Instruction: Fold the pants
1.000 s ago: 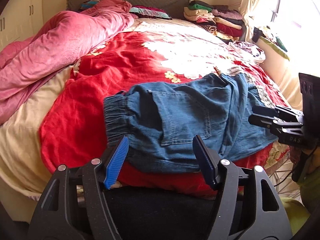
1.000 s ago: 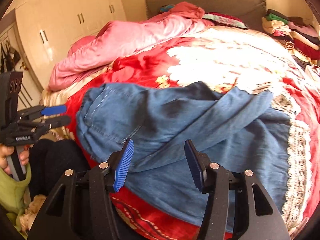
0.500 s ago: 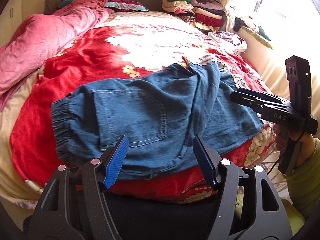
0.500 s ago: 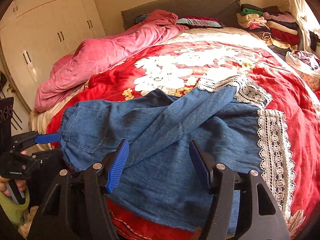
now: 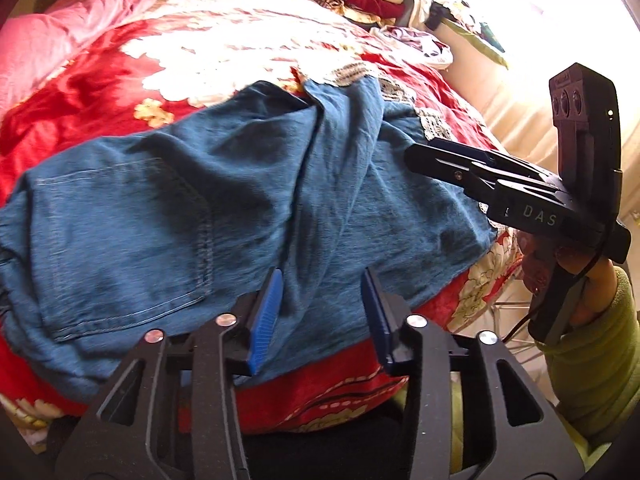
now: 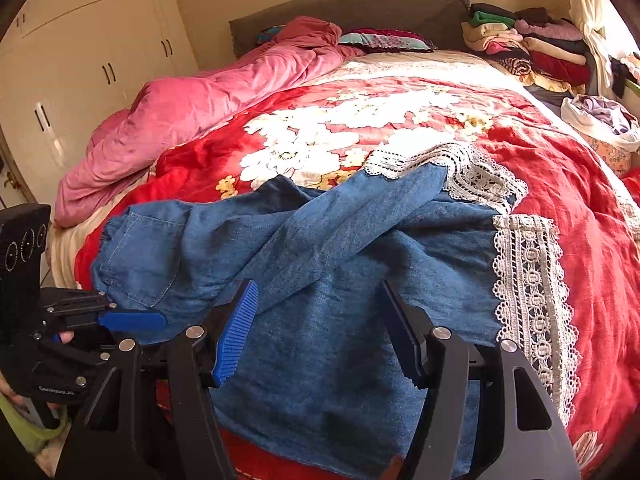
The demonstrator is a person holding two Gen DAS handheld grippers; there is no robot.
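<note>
Blue denim pants with white lace hems lie crumpled across the near edge of the red floral bedspread, waistband to the left, legs crossed to the right. My left gripper is open and empty just above the near edge of the pants by the back pocket. My right gripper is open and empty over the leg part. The right gripper also shows in the left wrist view, and the left one in the right wrist view.
A pink quilt is bunched along the bed's left side. Stacks of folded clothes sit at the far right by the grey headboard. White wardrobes stand at the left, a bright window with curtain at the right.
Both grippers have moved closer to the pants and swung rightward along the bed edge. Both stay open and empty. The pants have not moved.
</note>
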